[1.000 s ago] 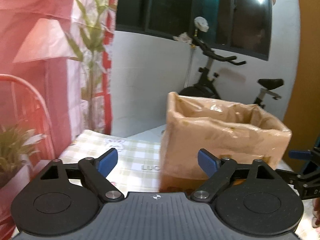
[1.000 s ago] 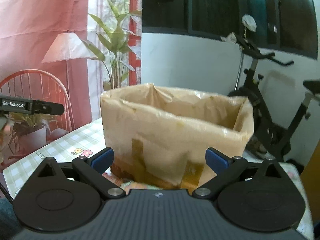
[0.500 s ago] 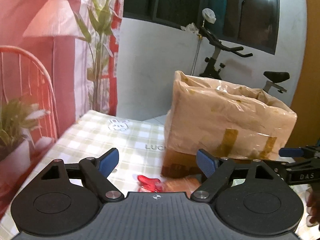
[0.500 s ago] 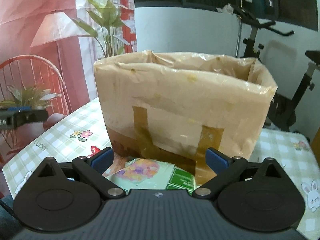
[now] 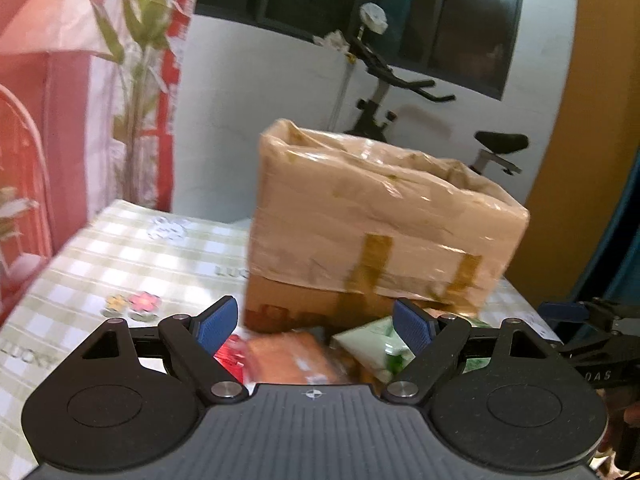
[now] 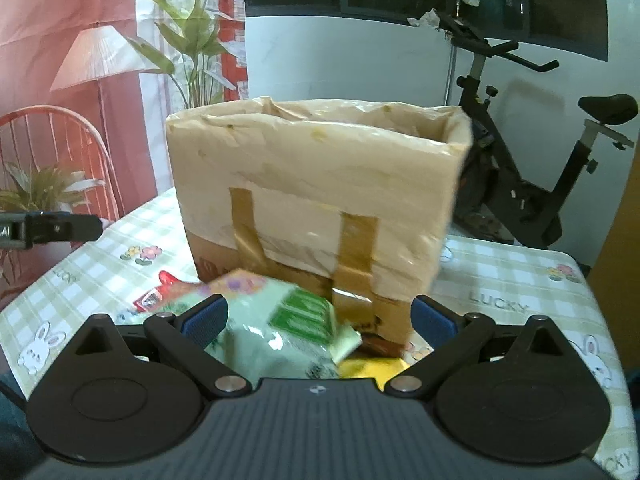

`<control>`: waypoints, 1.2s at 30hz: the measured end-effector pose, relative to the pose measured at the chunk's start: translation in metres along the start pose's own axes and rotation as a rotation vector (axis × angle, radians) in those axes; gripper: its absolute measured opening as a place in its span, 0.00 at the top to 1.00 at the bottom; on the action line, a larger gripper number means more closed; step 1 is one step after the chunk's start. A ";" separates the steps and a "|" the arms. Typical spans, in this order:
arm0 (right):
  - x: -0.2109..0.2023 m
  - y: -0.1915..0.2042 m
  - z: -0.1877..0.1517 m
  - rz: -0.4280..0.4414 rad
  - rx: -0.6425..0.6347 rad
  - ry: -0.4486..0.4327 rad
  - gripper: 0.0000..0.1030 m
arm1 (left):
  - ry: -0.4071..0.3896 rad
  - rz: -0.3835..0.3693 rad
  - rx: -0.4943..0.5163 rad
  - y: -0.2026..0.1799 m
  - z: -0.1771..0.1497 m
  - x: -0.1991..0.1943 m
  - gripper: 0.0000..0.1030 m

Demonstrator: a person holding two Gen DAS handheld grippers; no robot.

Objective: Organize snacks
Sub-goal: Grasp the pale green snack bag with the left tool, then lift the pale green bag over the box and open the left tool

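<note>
Both jaws wide, nothing held, snacks waiting before the box.

Our left gripper (image 5: 316,324) and right gripper (image 6: 320,318) gape over light, crinkly, slippery snack packets (image 6: 280,320) against the lined cardboard box (image 6: 316,196); we'd pinch a sealed edge. Beside the box, the tablecloth (image 6: 520,276) reads "LUCKY".

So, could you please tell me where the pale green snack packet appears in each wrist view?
Left wrist view: the pale green snack packet lies low, right of centre, beside the left gripper's right finger.
Right wrist view: it lies low at centre, just past the fingertips.
Shared landmark: the plastic-lined cardboard box directly behind it.
</note>
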State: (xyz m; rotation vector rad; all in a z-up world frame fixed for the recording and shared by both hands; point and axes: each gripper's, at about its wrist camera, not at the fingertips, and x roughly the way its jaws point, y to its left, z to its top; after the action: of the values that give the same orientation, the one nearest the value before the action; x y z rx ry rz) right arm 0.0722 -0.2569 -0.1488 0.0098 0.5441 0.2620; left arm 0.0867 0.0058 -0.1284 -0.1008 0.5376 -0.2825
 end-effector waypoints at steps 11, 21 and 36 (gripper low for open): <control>-0.017 -0.001 -0.027 0.064 -0.075 -0.003 0.03 | 0.094 -0.087 0.053 -0.035 -0.013 0.022 0.16; 0.007 0.011 -0.044 0.155 -0.182 0.029 0.11 | 0.187 -0.168 0.047 -0.058 -0.029 0.053 0.17; -0.005 0.018 -0.024 0.201 -0.215 0.004 0.49 | 0.139 -0.251 0.075 -0.056 -0.008 0.014 0.46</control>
State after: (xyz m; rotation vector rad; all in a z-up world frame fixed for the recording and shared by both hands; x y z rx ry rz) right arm 0.0520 -0.2423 -0.1653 -0.1453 0.5176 0.5156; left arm 0.0807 -0.0514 -0.1323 -0.0764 0.6526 -0.5572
